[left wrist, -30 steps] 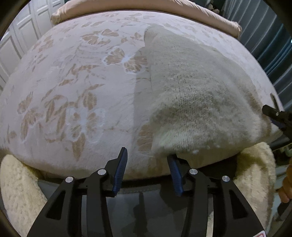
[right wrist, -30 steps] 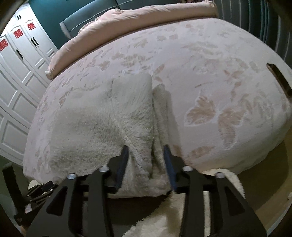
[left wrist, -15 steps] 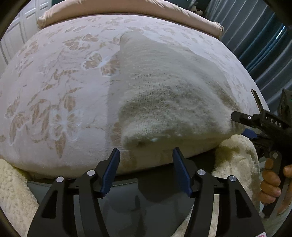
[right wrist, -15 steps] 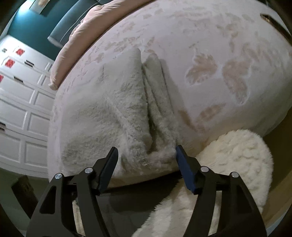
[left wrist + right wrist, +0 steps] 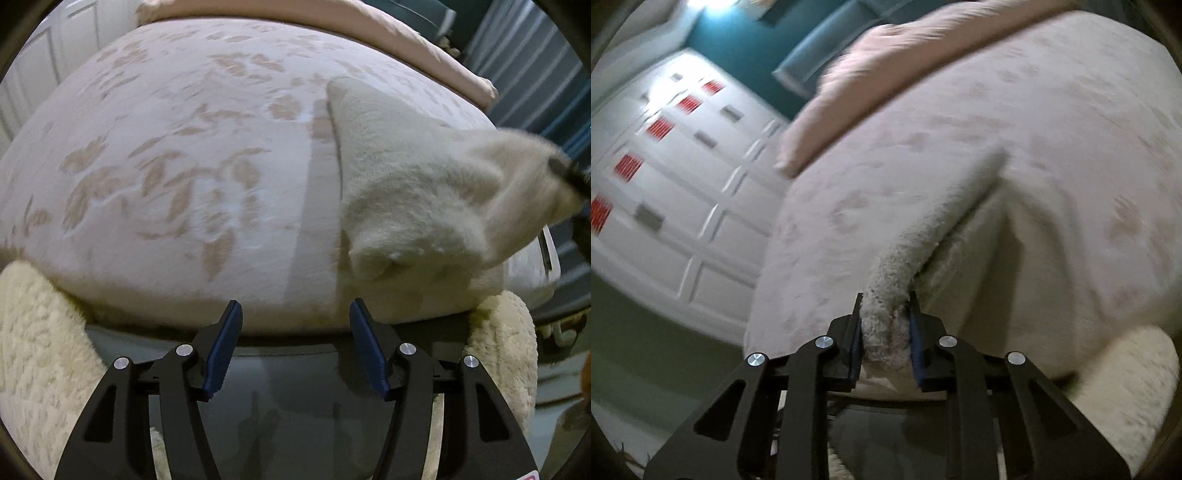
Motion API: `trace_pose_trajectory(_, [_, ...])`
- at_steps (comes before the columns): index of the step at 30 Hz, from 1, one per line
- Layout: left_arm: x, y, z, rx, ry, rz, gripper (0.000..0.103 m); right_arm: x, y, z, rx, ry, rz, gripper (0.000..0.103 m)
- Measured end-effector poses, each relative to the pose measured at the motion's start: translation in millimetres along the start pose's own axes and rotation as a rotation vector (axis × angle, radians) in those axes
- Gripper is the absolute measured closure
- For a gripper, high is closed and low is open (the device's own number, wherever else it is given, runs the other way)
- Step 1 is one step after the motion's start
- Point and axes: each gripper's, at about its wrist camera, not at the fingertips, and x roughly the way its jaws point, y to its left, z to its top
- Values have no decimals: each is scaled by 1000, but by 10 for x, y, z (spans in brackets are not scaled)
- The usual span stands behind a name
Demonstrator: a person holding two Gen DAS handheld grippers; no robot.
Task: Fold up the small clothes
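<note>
fuzzy garment pinched in right tool

Light: dim, soft, indoor; bright glare far left on wardrobe doors.
Shadows: soft, beside garment on bed.
Blur: heavy motion smear, right wrist view.
Edges: fisheye-bent, dark corners.

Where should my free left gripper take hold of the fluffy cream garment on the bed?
Probably the near left corner of the garment, coming in low from the bed's front edge. That corner bulges up, giving the open left gripper an edge; the right gripper already pinches the other corner.
</note>
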Motion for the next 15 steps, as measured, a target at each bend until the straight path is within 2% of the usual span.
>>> trace_pose_trajectory(3, [-12,127,-15,-55,10,-13,45,384,291,-47,-98,73,-27,83])
trace_pose_trajectory(5, [-85,180,-6,-69,-11,-7,45,698,470,-94,-122,133,-5,84])
trace_pose_trajectory(7, [-151,199,4,-71,-27,5,45,770,694,-45,-166,129,11,85])
trace_pose_trajectory(9, [-219,208,10,-73,-42,9,43,579,845,100,-191,65,50,85])
trace_pose_trajectory(11, [-250,193,20,-72,-52,8,43,150,844,292,-192,-32,85,86])
trace_pose_trajectory(13, [-258,143,37,-67,-50,-7,42,-201,641,346,-196,-104,46,86])
trace_pose_trajectory(15, [-270,64,61,-59,-53,-27,42,-397,227,288,-165,-132,-50,86])
